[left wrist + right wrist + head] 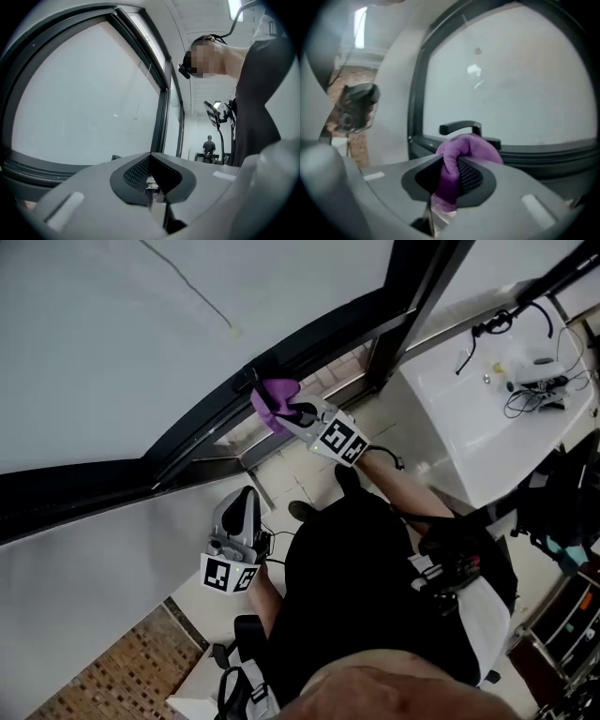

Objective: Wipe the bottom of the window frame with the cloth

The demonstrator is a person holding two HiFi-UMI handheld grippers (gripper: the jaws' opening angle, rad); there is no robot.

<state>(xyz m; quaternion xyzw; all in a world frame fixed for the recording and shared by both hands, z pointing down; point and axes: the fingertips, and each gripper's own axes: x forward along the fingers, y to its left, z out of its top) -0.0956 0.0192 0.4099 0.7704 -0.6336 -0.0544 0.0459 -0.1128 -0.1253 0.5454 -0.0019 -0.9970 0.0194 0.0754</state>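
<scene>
1. Head view: at centre frame the right gripper presses the purple cloth against the dark window frame, just beside a black handle. The left gripper hangs at lower left, apart from the frame. A white table strewn with cables sits at upper right.
2. Left gripper view: its jaws are pressed together with nothing between them. The window glass fills the left half.
3. Right gripper view: its jaws clamp the cloth at lower centre, and the handle rises directly behind it.
</scene>
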